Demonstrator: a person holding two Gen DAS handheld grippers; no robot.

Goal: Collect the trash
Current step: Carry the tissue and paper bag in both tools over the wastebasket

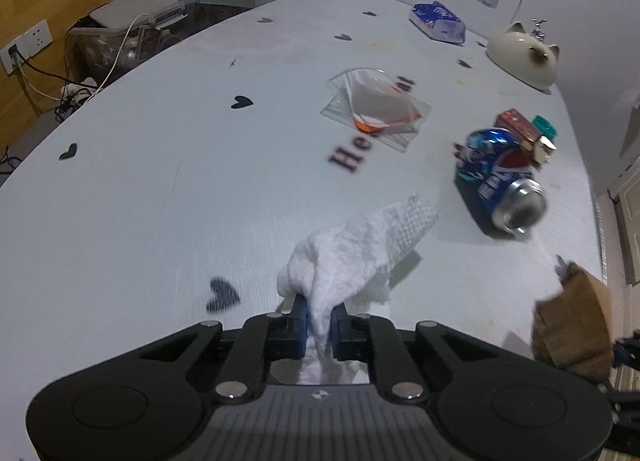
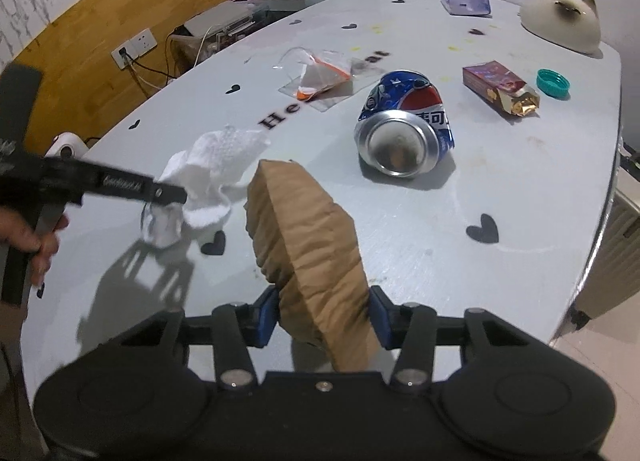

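Left gripper (image 1: pixel 319 327) jaws clamped on crumpled tissue (image 1: pixel 352 253), lifted off table (image 1: pixel 160 165); right gripper (image 2: pixel 323 315) jaws pinching brown paper bag (image 2: pixel 308 245); bag lies at 3 o'clock of tissue, mouth not visible

Embossed white paper towel (image 1: pixel 352 249), creased brown paper bag (image 2: pixel 312 245), shiny dented metal can (image 2: pixel 404 121)

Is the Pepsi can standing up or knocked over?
Knocked over. The crushed Pepsi can lies on its side on the table, its round silver end facing the right wrist camera.
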